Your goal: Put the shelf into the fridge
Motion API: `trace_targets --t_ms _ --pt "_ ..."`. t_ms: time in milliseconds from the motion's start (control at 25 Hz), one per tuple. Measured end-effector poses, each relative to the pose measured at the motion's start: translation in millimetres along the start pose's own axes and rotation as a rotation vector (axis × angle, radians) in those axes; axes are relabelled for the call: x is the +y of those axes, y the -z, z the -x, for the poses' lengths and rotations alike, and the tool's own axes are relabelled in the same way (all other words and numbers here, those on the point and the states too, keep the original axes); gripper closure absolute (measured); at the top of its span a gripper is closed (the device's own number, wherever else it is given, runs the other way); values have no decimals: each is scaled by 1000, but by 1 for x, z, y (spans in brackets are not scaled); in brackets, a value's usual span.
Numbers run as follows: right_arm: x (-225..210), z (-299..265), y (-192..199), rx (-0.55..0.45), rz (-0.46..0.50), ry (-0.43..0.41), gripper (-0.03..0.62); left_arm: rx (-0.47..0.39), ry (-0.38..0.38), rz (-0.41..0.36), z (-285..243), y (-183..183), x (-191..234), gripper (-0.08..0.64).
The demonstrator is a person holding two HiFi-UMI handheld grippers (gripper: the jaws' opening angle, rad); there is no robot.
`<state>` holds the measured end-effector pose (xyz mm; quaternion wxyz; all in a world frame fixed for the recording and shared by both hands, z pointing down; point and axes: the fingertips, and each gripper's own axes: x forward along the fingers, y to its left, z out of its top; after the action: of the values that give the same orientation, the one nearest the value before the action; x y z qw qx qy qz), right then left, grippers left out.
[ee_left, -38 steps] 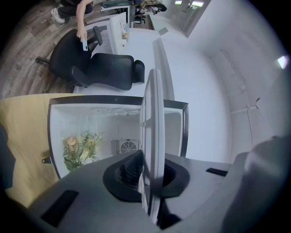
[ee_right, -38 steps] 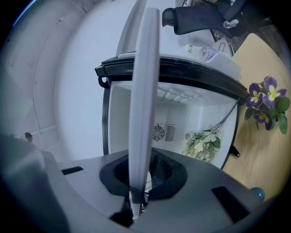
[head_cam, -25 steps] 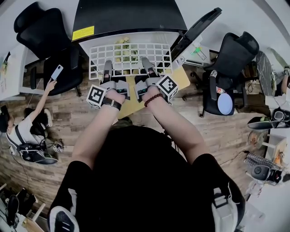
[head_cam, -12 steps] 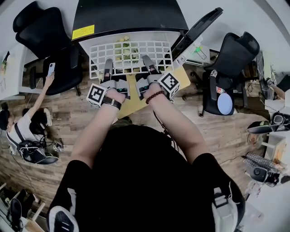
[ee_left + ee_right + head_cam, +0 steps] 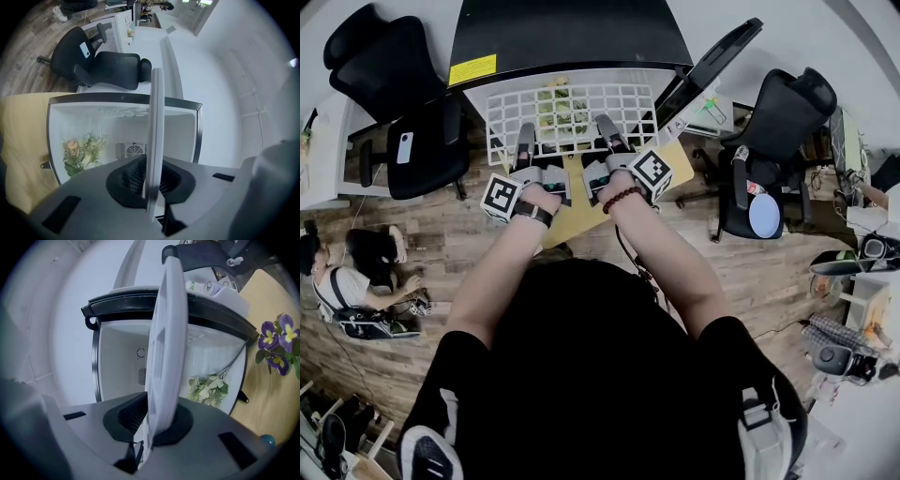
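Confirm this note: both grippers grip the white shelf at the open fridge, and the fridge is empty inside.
Not empty: the left gripper view shows flowers inside the fridge. The left gripper and right gripper do grip the white shelf.

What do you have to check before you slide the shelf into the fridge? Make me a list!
1. Fridge door open: ok, it is swung out to the right.
2. Left hand-held gripper shut on the shelf: ok, its jaws pinch the near edge.
3. Right hand-held gripper shut on the shelf: ok, same edge, further right.
4. Shelf lined up with the fridge: ok, both gripper views look past it straight into the opening.
5. Nothing in the way inside: cannot tell, flowers lie at the bottom of the fridge.
6. Ledges for the shelf to rest on: cannot tell, none show clearly.
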<state>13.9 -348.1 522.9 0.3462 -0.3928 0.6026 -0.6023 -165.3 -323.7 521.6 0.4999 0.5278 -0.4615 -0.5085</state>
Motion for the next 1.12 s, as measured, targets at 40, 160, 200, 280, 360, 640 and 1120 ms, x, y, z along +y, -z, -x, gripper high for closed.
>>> trace_targets --t_ms 40,160,200,280,360,640,1120 --pt "0 -1 -1 1 1 2 554 2 -2 -5 -1 -1 2 525" --pt "1 -10 -6 3 4 0 554 1 11 16 -9 1 -5 525" --pt "3 -13 -7 5 4 1 554 1 14 17 -13 1 -7 525" --pt "6 -18 -9 8 1 3 554 -2 13 15 -18 0 -8 525" --pt "6 -21 -10 9 -3 5 554 -3 14 15 -21 0 -8 525" --pt "5 -30 -13 3 5 -8 554 7 9 -28 -28 -5 -1 525" --pt "5 -43 -18 -10 14 -25 552 21 52 -33 -43 -4 -5 525"
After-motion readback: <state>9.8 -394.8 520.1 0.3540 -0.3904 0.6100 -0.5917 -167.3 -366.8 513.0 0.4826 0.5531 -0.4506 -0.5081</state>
